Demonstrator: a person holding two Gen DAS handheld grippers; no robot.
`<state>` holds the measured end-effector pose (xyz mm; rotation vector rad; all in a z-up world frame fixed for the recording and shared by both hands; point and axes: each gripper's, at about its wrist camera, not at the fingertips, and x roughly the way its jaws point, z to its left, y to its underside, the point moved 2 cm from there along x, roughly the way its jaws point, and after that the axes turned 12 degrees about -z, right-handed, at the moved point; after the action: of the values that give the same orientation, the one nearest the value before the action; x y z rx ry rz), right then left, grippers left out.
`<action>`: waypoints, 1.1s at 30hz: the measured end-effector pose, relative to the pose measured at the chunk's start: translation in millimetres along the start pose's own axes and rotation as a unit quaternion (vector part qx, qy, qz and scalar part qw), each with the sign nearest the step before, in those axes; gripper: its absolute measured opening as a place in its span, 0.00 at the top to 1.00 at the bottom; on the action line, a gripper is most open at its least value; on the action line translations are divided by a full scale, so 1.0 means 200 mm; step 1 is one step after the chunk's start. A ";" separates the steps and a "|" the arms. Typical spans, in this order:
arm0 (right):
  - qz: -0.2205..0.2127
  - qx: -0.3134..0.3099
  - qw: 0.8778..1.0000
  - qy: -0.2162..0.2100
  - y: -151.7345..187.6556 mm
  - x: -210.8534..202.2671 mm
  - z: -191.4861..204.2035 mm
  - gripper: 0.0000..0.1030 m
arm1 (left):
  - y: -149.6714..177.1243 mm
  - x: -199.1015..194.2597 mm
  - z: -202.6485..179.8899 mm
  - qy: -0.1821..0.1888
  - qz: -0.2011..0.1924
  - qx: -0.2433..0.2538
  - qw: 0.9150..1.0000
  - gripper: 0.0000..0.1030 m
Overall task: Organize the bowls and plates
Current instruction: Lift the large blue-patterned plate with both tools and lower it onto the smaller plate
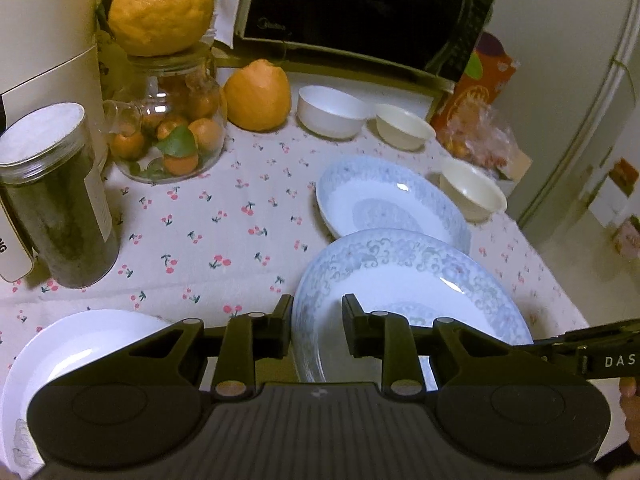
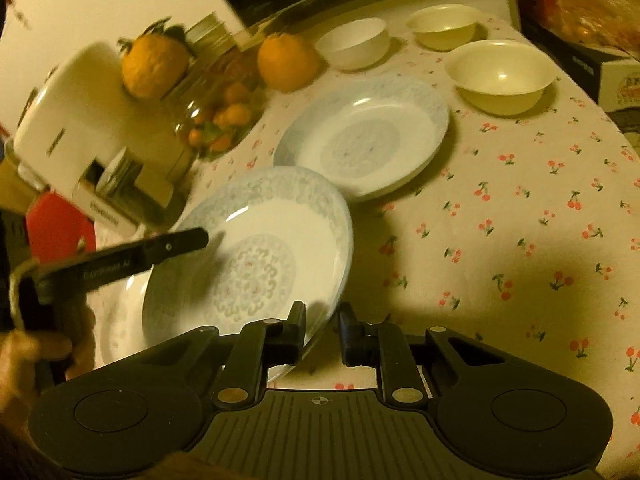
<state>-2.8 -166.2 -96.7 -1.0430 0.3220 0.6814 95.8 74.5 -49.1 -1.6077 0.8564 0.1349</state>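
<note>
Both grippers hold one blue-patterned plate (image 1: 404, 280), lifted and tilted above the cherry-print tablecloth (image 1: 200, 232). My left gripper (image 1: 318, 322) is shut on its near-left rim. My right gripper (image 2: 322, 330) is shut on the opposite rim of the same plate (image 2: 256, 256); the left gripper's finger shows at the left of the right wrist view (image 2: 176, 242). A second blue-patterned plate (image 1: 384, 200) (image 2: 364, 136) lies flat behind. A white bowl (image 1: 332, 110) (image 2: 354, 42) and two cream bowls (image 1: 404, 126) (image 1: 472, 188) stand at the back.
A plain white plate (image 1: 80, 344) lies at the near left under my left gripper. A dark jar (image 1: 60, 200), a glass jar of small oranges (image 1: 172, 136), two large citrus fruits (image 1: 258, 96) and a microwave (image 1: 360, 12) line the left and back. A snack box (image 1: 476, 92) stands right.
</note>
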 end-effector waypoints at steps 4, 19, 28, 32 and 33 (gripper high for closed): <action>-0.020 0.017 1.000 0.007 -0.08 0.00 -0.03 0.86 | -0.03 0.01 -0.01 -0.001 -0.016 -0.015 1.000 0.77; -0.062 0.079 0.994 0.029 -0.32 0.10 -0.14 0.88 | -0.11 0.12 -0.04 -0.020 -0.052 -0.086 0.995 0.78; -0.068 0.102 0.992 0.043 -0.40 0.20 -0.21 0.88 | -0.14 0.22 -0.05 -0.041 -0.064 -0.107 0.991 0.79; -0.070 0.110 0.990 0.048 -0.43 0.24 -0.23 0.88 | -0.14 0.26 -0.05 -0.047 -0.071 -0.116 0.990 0.79; -0.071 0.113 0.990 0.049 -0.43 0.25 -0.24 0.88 | -0.14 0.27 -0.05 -0.049 -0.072 -0.116 0.989 0.79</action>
<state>94.9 -217.1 -88.4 -0.8748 0.3975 0.4547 148.0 41.1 -53.3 -1.8595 0.6641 0.2168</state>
